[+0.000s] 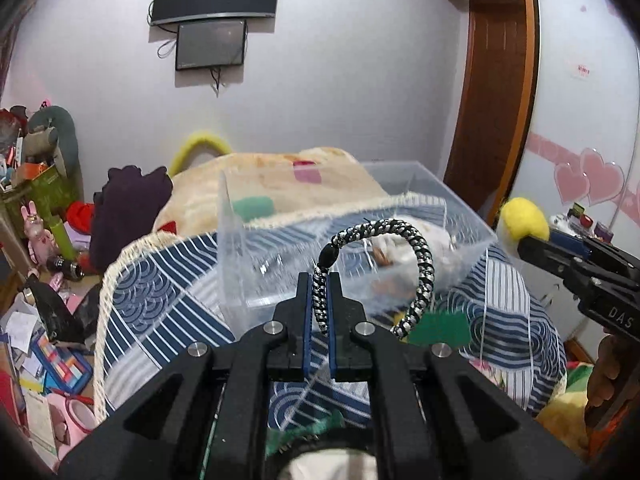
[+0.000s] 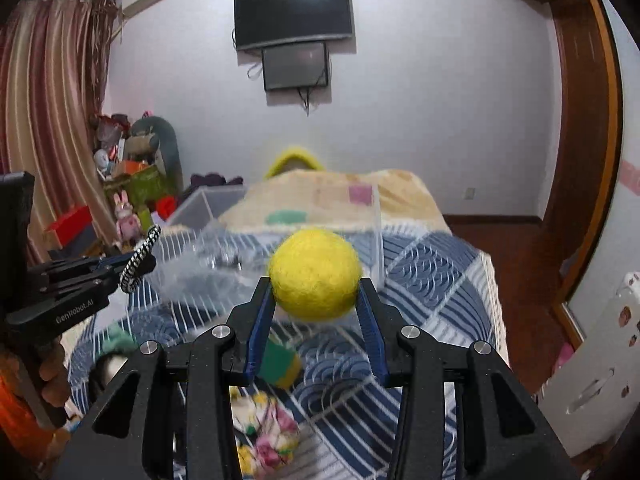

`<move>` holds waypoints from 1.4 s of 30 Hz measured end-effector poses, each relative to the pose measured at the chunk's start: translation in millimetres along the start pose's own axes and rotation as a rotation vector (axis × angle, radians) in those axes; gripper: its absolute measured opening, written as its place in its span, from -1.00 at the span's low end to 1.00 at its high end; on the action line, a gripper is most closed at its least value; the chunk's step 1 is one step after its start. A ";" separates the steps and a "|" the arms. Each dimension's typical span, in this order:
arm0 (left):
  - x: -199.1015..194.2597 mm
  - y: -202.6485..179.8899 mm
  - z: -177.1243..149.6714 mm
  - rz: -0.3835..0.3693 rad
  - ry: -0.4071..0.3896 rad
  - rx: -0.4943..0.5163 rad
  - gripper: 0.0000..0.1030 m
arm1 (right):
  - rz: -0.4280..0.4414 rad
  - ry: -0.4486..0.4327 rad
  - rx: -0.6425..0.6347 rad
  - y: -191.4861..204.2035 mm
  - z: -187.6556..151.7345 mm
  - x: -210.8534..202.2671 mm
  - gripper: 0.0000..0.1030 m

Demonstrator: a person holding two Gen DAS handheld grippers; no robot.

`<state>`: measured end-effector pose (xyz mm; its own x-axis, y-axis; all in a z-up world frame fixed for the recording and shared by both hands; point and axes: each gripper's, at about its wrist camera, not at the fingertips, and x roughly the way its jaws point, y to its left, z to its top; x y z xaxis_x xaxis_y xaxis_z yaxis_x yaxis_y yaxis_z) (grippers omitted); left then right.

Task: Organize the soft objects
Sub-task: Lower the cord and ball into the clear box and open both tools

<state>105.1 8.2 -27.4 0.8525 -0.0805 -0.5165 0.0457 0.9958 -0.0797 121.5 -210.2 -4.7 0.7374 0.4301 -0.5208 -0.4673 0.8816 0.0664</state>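
My left gripper is shut on one end of a black-and-white braided cord loop, which arches up and to the right of the pads. In the right wrist view that gripper shows at the left edge with the cord sticking up from it. My right gripper is shut on a yellow felt ball, its blue pads pressing on both sides. Seen from the left wrist, the right gripper and ball hang at the right. A clear plastic box stands on the bed ahead of both, just beyond them.
The blue patterned bedcover bears a green felt piece, a green-and-yellow ball and a floral soft item. A cream blanket lies behind the box. Clutter covers the floor on the left. A hand holds the left gripper.
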 end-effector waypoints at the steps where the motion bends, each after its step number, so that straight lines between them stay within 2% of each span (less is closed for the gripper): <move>1: -0.8 1.8 2.5 0.005 -0.005 -0.003 -0.90 | 0.002 -0.011 -0.004 1.7 3.6 0.0 -0.26; 9: 7.7 4.0 15.9 0.030 -0.028 -0.002 -0.90 | 0.028 -0.053 -0.021 17.6 26.2 18.0 -0.26; 21: 55.0 -2.8 15.5 0.066 0.086 0.061 -0.90 | 0.042 0.088 -0.005 26.8 12.9 77.7 -0.26; 29: 72.6 -3.0 15.4 0.072 0.135 0.037 -0.88 | 0.034 0.137 0.004 23.2 8.3 83.6 -0.20; 32: 70.0 -3.2 16.1 0.066 0.135 0.031 -0.84 | 0.043 0.145 0.008 19.8 10.1 83.0 -0.10; 34: 66.6 -4.0 16.6 0.060 0.129 0.032 -0.78 | 0.042 0.140 0.005 21.0 10.8 79.7 0.02; 37: 54.5 -4.4 18.1 0.049 0.112 0.033 -0.59 | 0.041 0.123 -0.005 21.8 12.4 72.6 0.05; 39: 43.8 -3.7 19.6 0.039 0.094 0.035 -0.41 | 0.042 0.107 -0.013 22.5 14.1 63.9 0.05; 42: 24.4 -3.1 20.6 0.033 0.054 0.045 0.05 | 0.033 0.073 -0.032 25.3 17.6 49.4 0.05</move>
<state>136.5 4.1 -22.2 0.8249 -0.0484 -0.5633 0.0422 0.9988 -0.0241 154.6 -163.2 -13.7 0.6846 0.4423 -0.5794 -0.5067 0.8602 0.0578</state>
